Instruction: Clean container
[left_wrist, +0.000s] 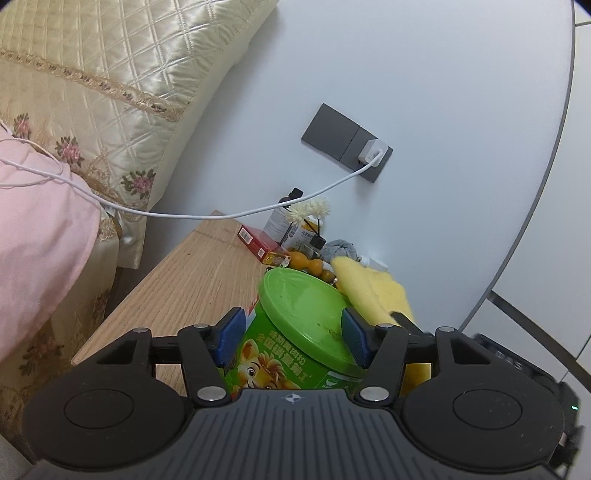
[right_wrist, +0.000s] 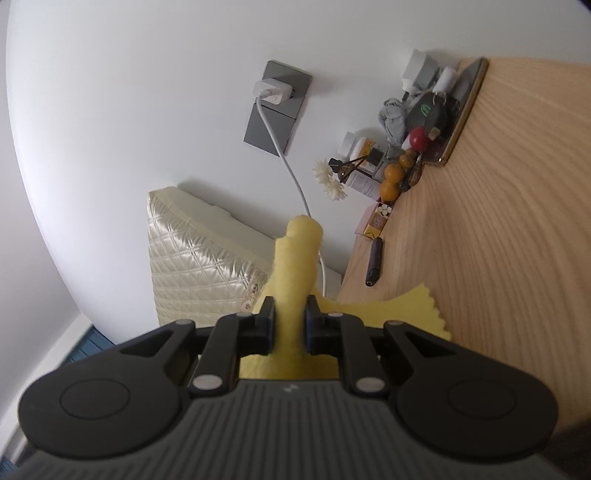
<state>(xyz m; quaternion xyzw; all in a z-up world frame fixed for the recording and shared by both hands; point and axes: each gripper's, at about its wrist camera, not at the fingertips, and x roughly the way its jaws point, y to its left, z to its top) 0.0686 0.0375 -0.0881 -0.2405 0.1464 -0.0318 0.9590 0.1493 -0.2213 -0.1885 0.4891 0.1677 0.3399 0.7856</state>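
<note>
My left gripper (left_wrist: 293, 332) is shut on a green round container (left_wrist: 295, 354) with a green lid (left_wrist: 306, 306) and a lion picture, held over the wooden bedside table (left_wrist: 192, 280). Small dark specks dot the lid. The blue pads (left_wrist: 352, 338) press on both sides just under the lid. My right gripper (right_wrist: 290, 319) is shut on a yellow cloth (right_wrist: 299, 266), which sticks up between the fingers and hangs below. In the left wrist view the yellow cloth (left_wrist: 373, 291) lies just right of the container, with a black fingertip (left_wrist: 400, 318) of the right gripper on it.
Clutter stands at the table's back by the wall: a red box (left_wrist: 258, 242), bottles (left_wrist: 280, 221), orange gourds (right_wrist: 393, 181), a grey rag (right_wrist: 393, 118), a phone (right_wrist: 467, 107), a black pen (right_wrist: 373, 266). A white charger cable (left_wrist: 229, 214) runs from the wall socket (left_wrist: 347, 142) to the bed (left_wrist: 74, 110).
</note>
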